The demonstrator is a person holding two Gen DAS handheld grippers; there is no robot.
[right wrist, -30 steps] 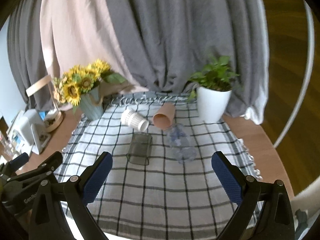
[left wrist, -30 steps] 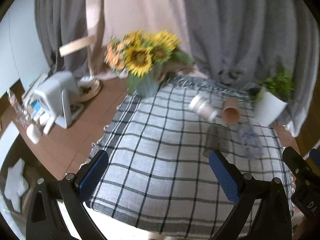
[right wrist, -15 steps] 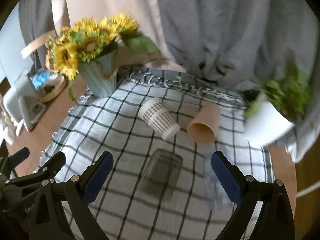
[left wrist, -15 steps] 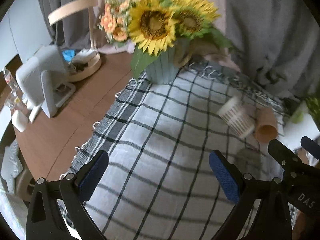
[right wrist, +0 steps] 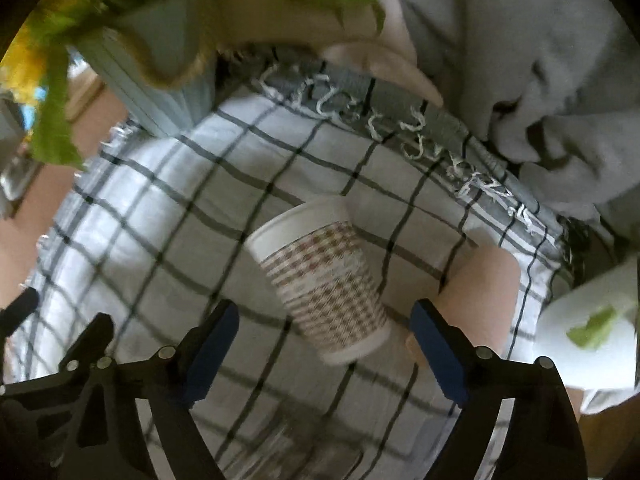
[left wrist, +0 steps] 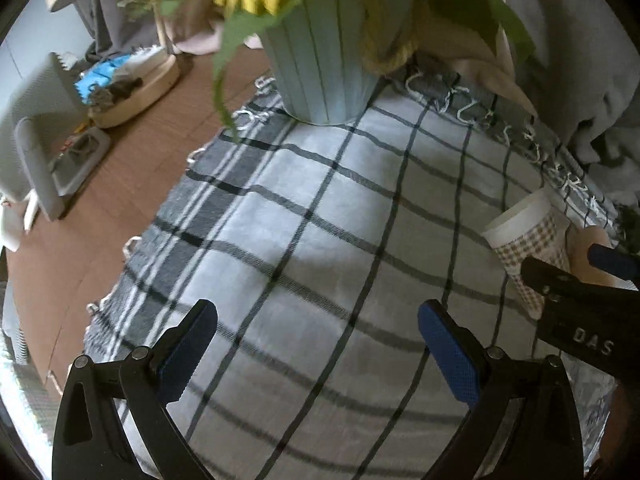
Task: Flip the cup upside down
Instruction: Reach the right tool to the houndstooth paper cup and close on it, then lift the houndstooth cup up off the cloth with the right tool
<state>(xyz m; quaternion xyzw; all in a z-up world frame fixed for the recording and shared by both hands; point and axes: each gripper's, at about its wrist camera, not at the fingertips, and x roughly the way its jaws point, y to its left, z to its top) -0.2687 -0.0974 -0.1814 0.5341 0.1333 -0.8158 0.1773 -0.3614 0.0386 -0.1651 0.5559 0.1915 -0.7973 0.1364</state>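
Right wrist view looks down on a checked paper cup [right wrist: 324, 280] lying on its side on the plaid cloth [right wrist: 160, 208], white base toward the far left and wider mouth end toward the camera. The right gripper [right wrist: 324, 352] has its jaws spread wide, and the mouth end of the cup sits between the two blue pads [right wrist: 438, 356] without either pad touching it (the picture is a little blurred, but a gap shows on both sides). Just right of it lies a tan cup [right wrist: 480, 292], also on its side, partly behind the right pad. A clear glass [right wrist: 288, 444] lies near the bottom edge, faint against the cloth. At the far left stands a pale blue vase [right wrist: 160, 92] with sunflowers, at the right edge a white plant pot [right wrist: 592, 340], and grey curtain [right wrist: 520, 60] hangs behind.

Left wrist view shows the left gripper [left wrist: 316, 352] over bare cloth, jaws wide apart and holding nothing. The checked cup [left wrist: 524, 248] appears at the right side of that view, well clear of the left pads, with the dark frame of the right gripper [left wrist: 580, 308] crossing in front of it. The vase [left wrist: 324, 56] stands at the cloth's far edge, and the brown table [left wrist: 132, 168] to the left carries a round tray [left wrist: 136, 84] of small items.
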